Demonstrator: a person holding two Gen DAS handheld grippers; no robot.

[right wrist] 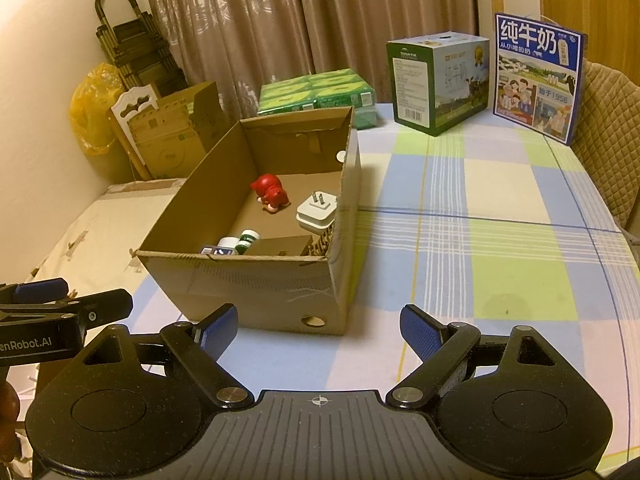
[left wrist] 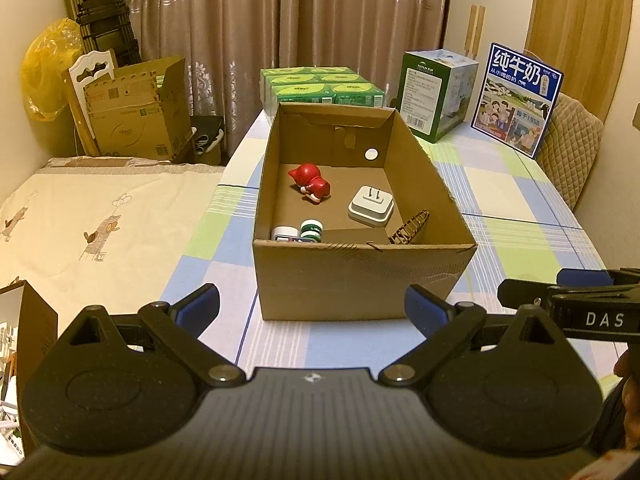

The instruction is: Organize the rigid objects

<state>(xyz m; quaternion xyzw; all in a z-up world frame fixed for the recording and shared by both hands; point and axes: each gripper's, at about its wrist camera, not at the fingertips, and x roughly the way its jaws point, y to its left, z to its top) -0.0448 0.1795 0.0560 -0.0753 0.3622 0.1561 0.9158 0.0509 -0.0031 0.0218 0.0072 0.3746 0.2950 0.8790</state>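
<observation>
While the open cardboard box (left wrist: 360, 280) sits on the checked tablecloth (right wrist: 500, 240), it holds a red figurine (left wrist: 310, 184), a white plug adapter (left wrist: 371, 206) and small bottles (left wrist: 311, 230). Left gripper (left wrist: 312, 312) and right gripper (right wrist: 318, 332) hover before it, jaws spread wide, empty.

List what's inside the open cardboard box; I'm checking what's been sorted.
Inside the open cardboard box: a red figurine, a white plug adapter, a green-capped bottle, a white-capped bottle and a brown woven piece. The near wall hides the floor closest to it.
</observation>
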